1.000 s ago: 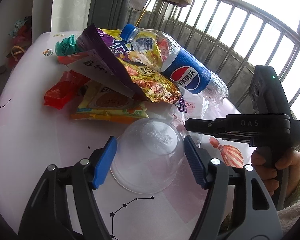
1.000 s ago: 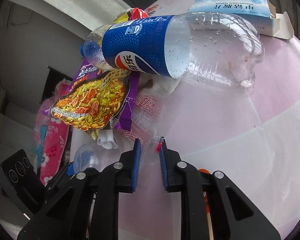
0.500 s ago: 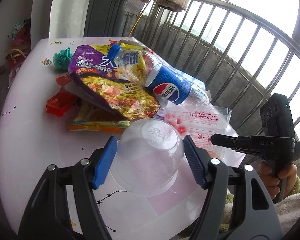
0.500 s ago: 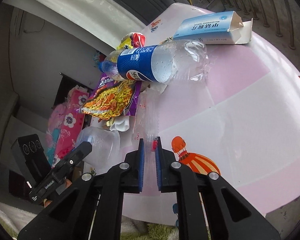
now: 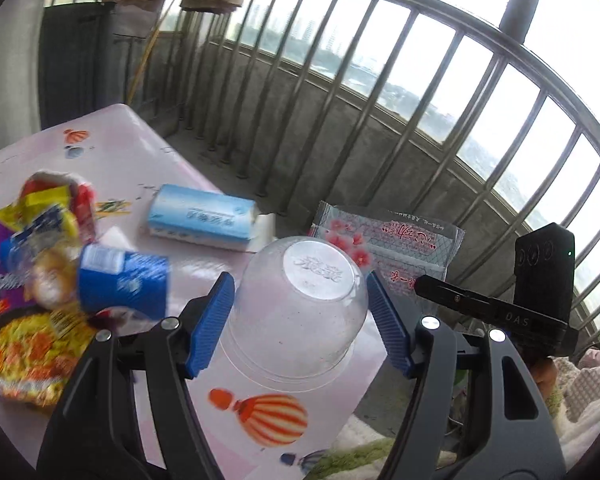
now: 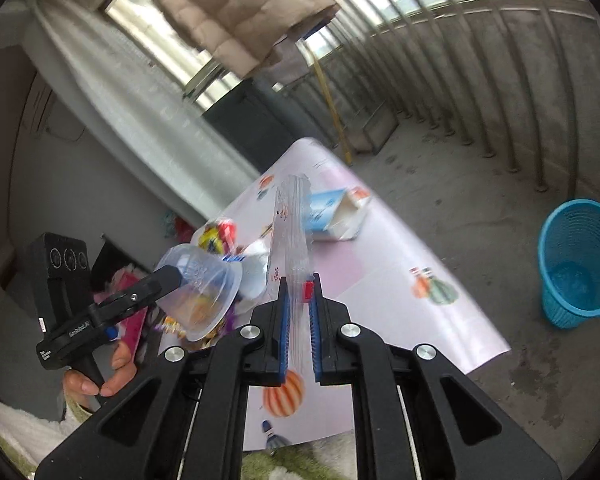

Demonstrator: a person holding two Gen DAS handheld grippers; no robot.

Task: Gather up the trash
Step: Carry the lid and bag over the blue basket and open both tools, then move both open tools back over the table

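Two tongs: left tongs (image 5: pixel 300 320) clamp one cup (image 5: pixel 300 308); right tongs (image 6: pixel 298 312) (pinching) one wrapper (image 6: pixel 292 232).

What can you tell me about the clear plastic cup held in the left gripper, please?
The clear plastic cup is thin, see-through and slightly cloudy, with an embossed mark on its round base. It is upside down, base tilted toward the camera and wide rim lowest. The left gripper holds it by its sides between blue ribbed pads, lifted above the pink table. Nothing else touches it.
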